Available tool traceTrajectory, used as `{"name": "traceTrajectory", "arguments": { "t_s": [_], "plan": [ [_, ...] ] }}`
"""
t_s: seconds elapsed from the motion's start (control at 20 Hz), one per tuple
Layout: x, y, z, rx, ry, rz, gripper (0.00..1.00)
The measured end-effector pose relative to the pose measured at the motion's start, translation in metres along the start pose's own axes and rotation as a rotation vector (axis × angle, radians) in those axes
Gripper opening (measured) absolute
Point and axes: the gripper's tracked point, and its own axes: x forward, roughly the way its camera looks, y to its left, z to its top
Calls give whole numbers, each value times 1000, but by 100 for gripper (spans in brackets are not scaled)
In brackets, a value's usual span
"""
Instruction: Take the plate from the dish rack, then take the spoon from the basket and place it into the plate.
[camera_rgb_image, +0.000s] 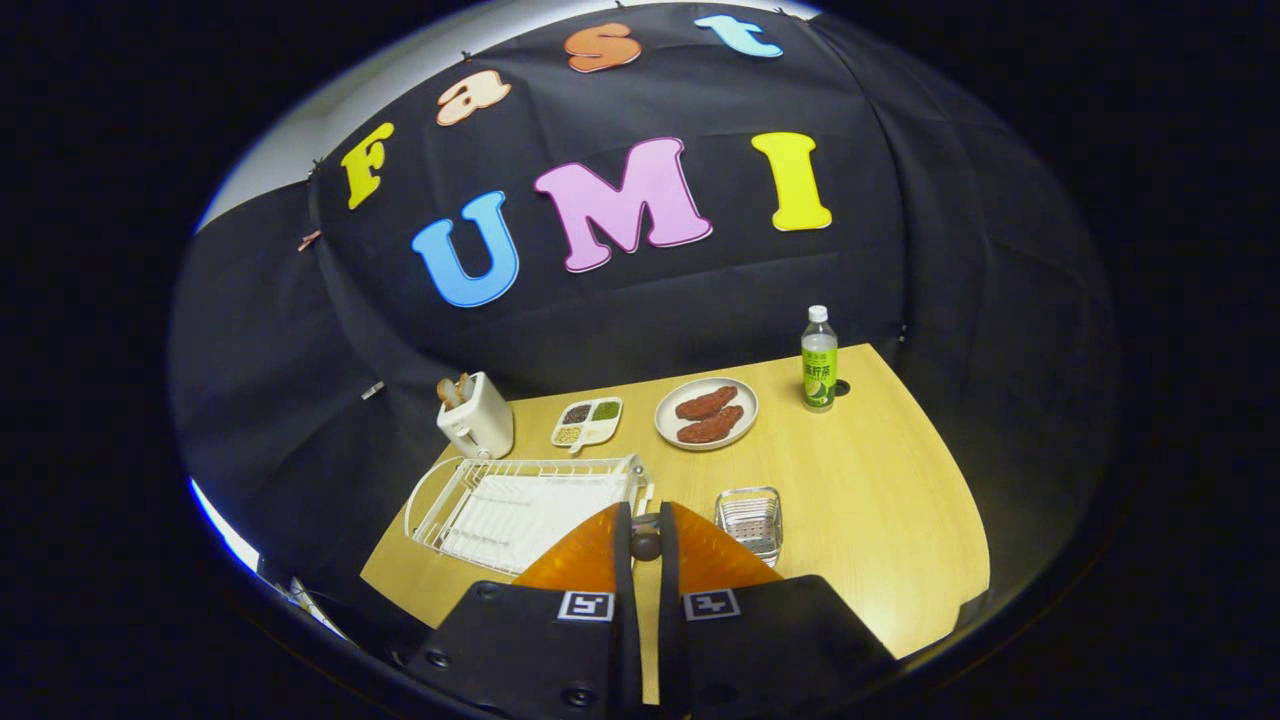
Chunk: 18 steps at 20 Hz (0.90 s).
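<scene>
Gripper view: pale wooden tabletop (880, 500), then the white wire dish rack (520, 505) just ahead of the jaws, no plate I can spot in it. Small metal mesh basket (750, 522) sits beside it. Jaws nearly pressed together, pinching a dark spoon handle (645, 543).

One toaster (477, 418), one bottle (819, 372), perhaps two plates (706, 413)

My gripper (645, 545): two black blocks, square black-and-white tag on each, round screws along edges, fingers nearly together.
</scene>
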Motion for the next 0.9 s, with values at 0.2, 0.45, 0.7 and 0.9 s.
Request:
{"name": "traceTrajectory", "arguments": {
  "t_s": [0.2, 0.45, 0.7, 0.9],
  "plan": [
    [-9, 65, -19, -54, -7, 88, 11],
    [-1, 140, -64, -106, 55, 199, 11],
    [29, 174, -124, -164, 147, 240, 11],
    [59, 183, -170, -182, 202, 239, 11]
  ]
}}
